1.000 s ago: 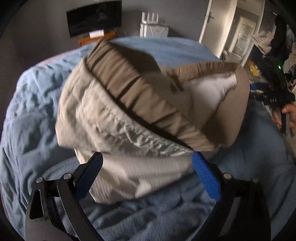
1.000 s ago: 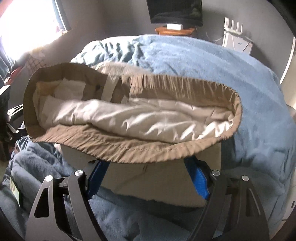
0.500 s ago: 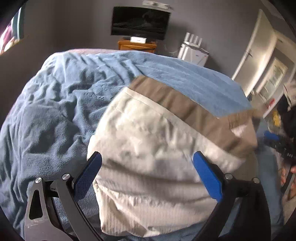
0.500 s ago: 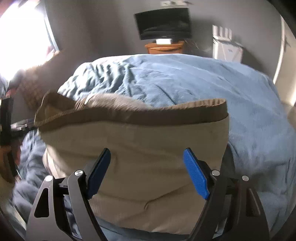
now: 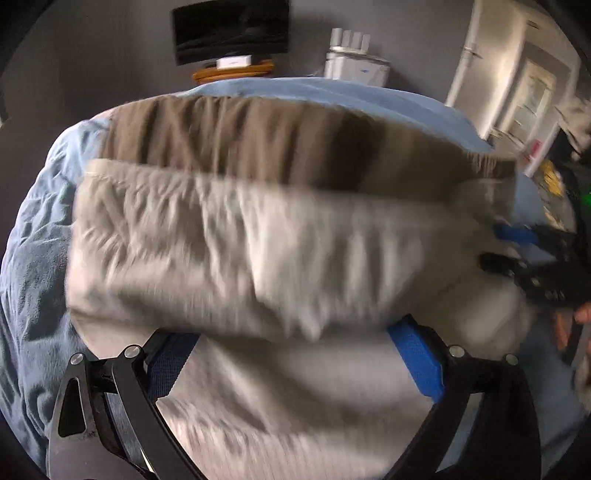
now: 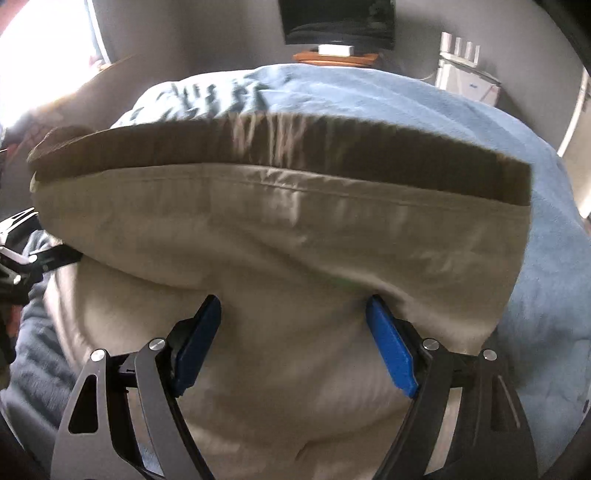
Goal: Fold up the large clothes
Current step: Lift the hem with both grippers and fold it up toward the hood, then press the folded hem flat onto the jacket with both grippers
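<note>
A large beige garment [image 5: 258,251] with a darker brown elastic waistband [image 5: 258,136] lies folded on a blue blanket [image 5: 33,258]; it also fills the right wrist view [image 6: 277,258], waistband [image 6: 332,158] at the far edge. My left gripper [image 5: 295,354] is open, its blue pads straddling the cloth's near fold without pinching it. My right gripper [image 6: 295,339] is open too, with the pads [image 6: 391,354] wide apart over the garment's near part. The right gripper shows at the left view's right edge [image 5: 535,266].
The bed's blue blanket [image 6: 535,280] extends beyond the garment. A dark screen [image 6: 336,18] over a wooden shelf and a white appliance [image 6: 465,74] stand by the far wall. A door [image 5: 491,66] and clutter are at the right.
The waistband end was laid forward and down over the garment. Both grippers stayed open and drew closer to the cloth, whose upper fold now overlaps the near layer.
</note>
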{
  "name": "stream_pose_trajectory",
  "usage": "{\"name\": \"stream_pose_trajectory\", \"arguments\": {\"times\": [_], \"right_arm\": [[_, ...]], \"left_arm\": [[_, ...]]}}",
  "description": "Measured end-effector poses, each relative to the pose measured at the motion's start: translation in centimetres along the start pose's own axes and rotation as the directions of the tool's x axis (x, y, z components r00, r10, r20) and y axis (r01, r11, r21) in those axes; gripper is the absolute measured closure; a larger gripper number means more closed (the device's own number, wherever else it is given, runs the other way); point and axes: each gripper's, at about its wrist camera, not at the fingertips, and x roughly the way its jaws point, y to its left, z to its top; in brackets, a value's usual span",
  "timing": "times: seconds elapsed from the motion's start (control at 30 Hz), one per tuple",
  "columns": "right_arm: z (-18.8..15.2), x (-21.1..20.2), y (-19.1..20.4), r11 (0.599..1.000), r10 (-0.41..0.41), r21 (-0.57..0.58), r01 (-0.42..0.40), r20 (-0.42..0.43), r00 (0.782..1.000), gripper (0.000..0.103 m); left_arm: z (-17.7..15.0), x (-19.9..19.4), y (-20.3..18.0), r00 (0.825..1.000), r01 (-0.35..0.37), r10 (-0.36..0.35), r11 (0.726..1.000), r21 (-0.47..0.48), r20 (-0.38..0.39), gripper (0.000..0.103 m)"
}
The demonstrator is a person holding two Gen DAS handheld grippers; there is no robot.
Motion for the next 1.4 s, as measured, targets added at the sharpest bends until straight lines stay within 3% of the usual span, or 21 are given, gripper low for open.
{"name": "stream_pose_trajectory", "arguments": {"times": [0.1, 0.23, 0.37, 0.6, 0.8, 1.4], "right_arm": [[1.6, 1.6, -1.1, 0.999, -0.043, 0.035, 0.042, 0.009, 0.999, 0.026], [3.3, 4.1, -2.8, 0.994, -0.052, 0.098, 0.054, -0.023, 0.998, 0.025], [4.1, 6.0, -4.5, 0.989, -0.089, 0.116, 0.093, -0.034, 0.995, 0.018], [3.6, 9.2, -6.0, 0.986, -0.065, 0.147, 0.076, -0.078, 0.995, 0.013], [3.0, 11.1, -6.1, 0.984, -0.073, 0.157, 0.088, -0.100, 0.992, 0.012], [1.8, 12.3, -5.6, 0.983, -0.116, 0.132, 0.130, -0.108, 0.987, 0.012]], "left_arm": [[1.7, 1.6, 1.5, 0.995, -0.095, 0.095, 0.995, -0.016, 0.022, 0.006], [2.7, 3.8, 4.0, 0.995, -0.101, 0.099, 0.992, -0.079, -0.029, 0.006], [2.6, 5.9, 4.7, 0.988, -0.133, 0.127, 0.990, -0.056, -0.090, 0.005], [1.1, 9.0, 6.2, 0.982, -0.070, 0.052, 0.993, -0.093, -0.183, 0.005], [0.6, 10.2, 6.9, 0.977, -0.027, 0.002, 0.993, -0.113, -0.214, 0.005], [-0.1, 11.1, 6.2, 0.979, -0.051, 0.033, 0.995, -0.088, -0.201, 0.005]]}}
